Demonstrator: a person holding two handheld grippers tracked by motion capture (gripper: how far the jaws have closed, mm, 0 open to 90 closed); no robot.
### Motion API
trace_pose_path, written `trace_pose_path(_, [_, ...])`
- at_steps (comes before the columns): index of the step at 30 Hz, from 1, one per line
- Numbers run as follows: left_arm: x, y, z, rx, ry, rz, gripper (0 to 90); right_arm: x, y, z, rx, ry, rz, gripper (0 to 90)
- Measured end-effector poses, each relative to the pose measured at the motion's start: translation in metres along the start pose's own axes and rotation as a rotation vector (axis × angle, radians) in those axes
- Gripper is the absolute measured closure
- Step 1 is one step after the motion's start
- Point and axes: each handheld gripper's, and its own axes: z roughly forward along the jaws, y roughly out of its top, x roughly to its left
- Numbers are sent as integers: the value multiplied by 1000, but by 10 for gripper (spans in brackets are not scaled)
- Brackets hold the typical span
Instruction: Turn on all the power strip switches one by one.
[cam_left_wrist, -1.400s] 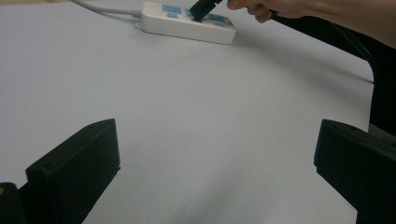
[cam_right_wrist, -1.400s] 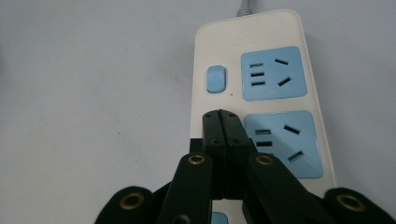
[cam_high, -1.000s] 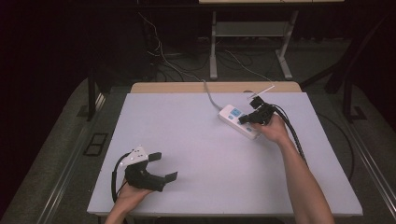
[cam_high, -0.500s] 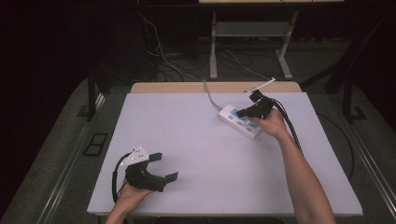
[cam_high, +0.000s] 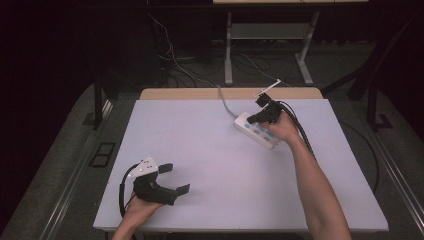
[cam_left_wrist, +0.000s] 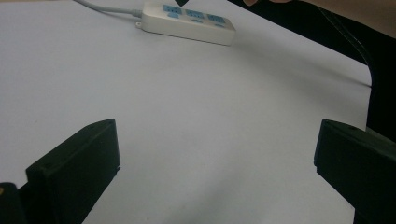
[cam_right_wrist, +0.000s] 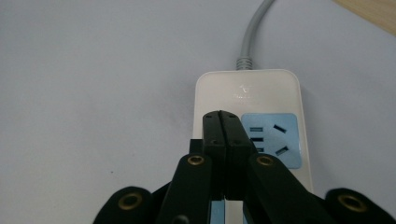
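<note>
A white power strip (cam_high: 256, 131) with blue sockets lies at the far right of the pale table (cam_high: 215, 165), its grey cord (cam_high: 224, 101) running off the back edge. My right gripper (cam_high: 254, 119) hovers over the strip's cord end, its jaws shut with nothing between them. In the right gripper view its closed tips (cam_right_wrist: 225, 126) sit above the last blue socket (cam_right_wrist: 273, 140) of the strip (cam_right_wrist: 247, 86). My left gripper (cam_high: 175, 179) rests near the front left of the table, open and empty. Its wide-apart jaws frame bare table in the left gripper view, with the strip (cam_left_wrist: 187, 23) far off.
A wooden table edge (cam_high: 200, 93) borders the back. Beyond it stand metal desk legs (cam_high: 229, 50) and loose cables (cam_high: 172, 65) on the dark floor. The right gripper's black cable (cam_high: 300, 132) trails along the forearm.
My right gripper has moved a little toward the strip's cord end and risen slightly, still shut. The left gripper has stayed where it was.
</note>
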Motion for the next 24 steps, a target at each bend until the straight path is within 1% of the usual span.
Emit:
trace_pose_path(5, [1,0,0,-1,-1,-3,0,-4,-3,7,2,6,16,897])
trace_pose_path(10, [1,0,0,-2,1,-4,0,-5,-4,14,-8,18,28,897])
trace_pose_path(15, [1,0,0,-2,0,-2,0,-5,-4,15,-22,33,51,897])
trace_pose_path(18, [1,0,0,0,-1,-1,0,-6,-5,15,-26,40,51,897])
trace_pose_path(24, [0,0,1,2,-1,3,0,-10,-8,16,-41,62,73,897])
